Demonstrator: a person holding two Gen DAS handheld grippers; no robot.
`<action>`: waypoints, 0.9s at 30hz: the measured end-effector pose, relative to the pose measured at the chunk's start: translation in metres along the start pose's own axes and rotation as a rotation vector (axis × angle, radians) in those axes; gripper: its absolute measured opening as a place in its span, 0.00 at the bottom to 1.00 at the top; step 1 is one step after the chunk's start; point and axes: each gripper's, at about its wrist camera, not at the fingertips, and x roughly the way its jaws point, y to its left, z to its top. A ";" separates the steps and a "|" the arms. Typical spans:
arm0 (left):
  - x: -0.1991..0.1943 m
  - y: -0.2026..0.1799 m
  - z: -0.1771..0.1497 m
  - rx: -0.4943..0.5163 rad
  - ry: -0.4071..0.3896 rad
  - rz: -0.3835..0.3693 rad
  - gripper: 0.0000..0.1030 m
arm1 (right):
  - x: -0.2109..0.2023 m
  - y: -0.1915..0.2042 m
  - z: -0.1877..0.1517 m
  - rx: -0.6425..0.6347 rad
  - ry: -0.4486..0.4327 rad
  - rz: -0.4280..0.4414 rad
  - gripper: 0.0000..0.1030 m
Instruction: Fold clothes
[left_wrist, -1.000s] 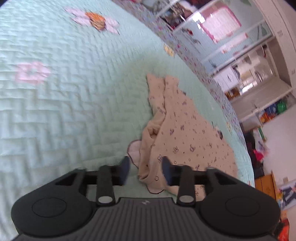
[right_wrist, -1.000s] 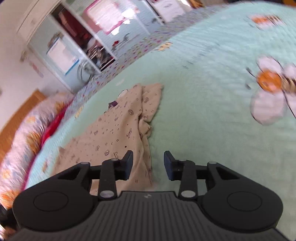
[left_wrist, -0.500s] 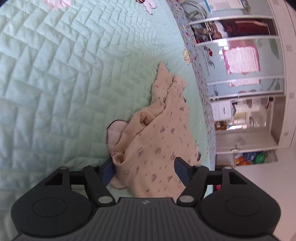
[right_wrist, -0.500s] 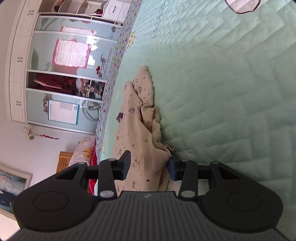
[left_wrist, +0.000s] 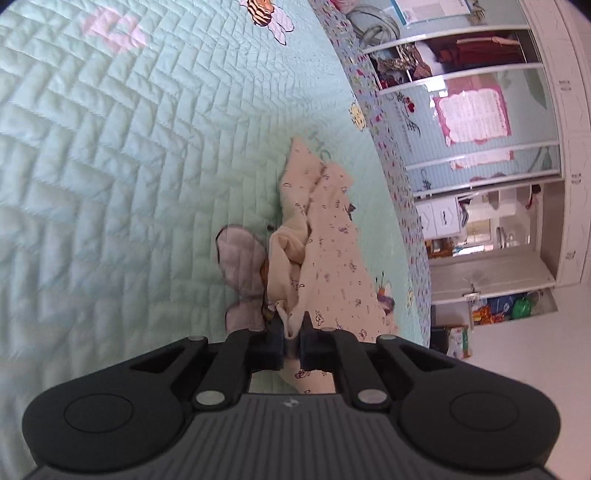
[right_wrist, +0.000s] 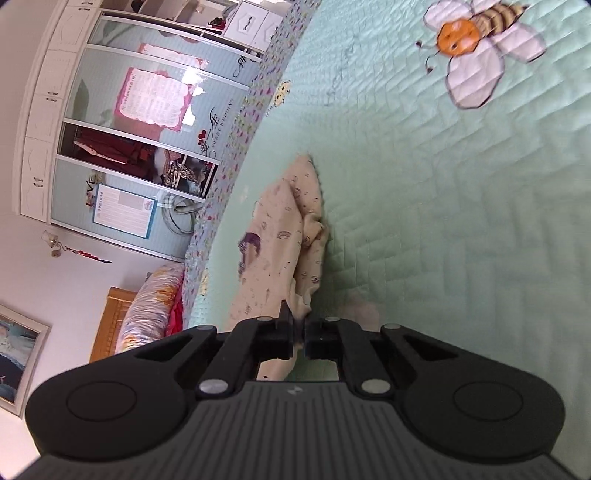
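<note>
Garment (left_wrist: 328, 254), beige with small print, lies crumpled on the bed (left_wrist: 110, 166), long axis running straight ahead from both grippers. Left gripper (left_wrist: 291, 341): jaws nearly together, pinching a bunched near edge. Right gripper (right_wrist: 300, 338): jaws likewise pressed in on the near edge, cloth trailing ahead and to its left. Both hold the same near end; neither is nearer. Next move likely a lift to spread it

The garment (left_wrist: 332, 258) is soft, matt beige cloth with small dark prints, creased. The bedspread (left_wrist: 129, 166) is quilted pale-green fabric, stitched in a zigzag. Both grippers, left gripper (left_wrist: 291, 341) and right gripper (right_wrist: 300, 338), look like matt black plastic with metal pins.
</note>
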 end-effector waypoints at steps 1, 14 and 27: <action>-0.011 0.000 -0.006 0.012 0.012 0.010 0.06 | -0.014 0.002 -0.003 0.004 0.005 -0.001 0.08; -0.141 0.057 -0.095 0.148 0.092 0.150 0.08 | -0.165 -0.034 -0.080 0.002 0.107 -0.117 0.12; -0.139 -0.018 -0.071 0.408 -0.019 0.154 0.23 | -0.156 0.015 -0.068 -0.273 0.034 -0.093 0.38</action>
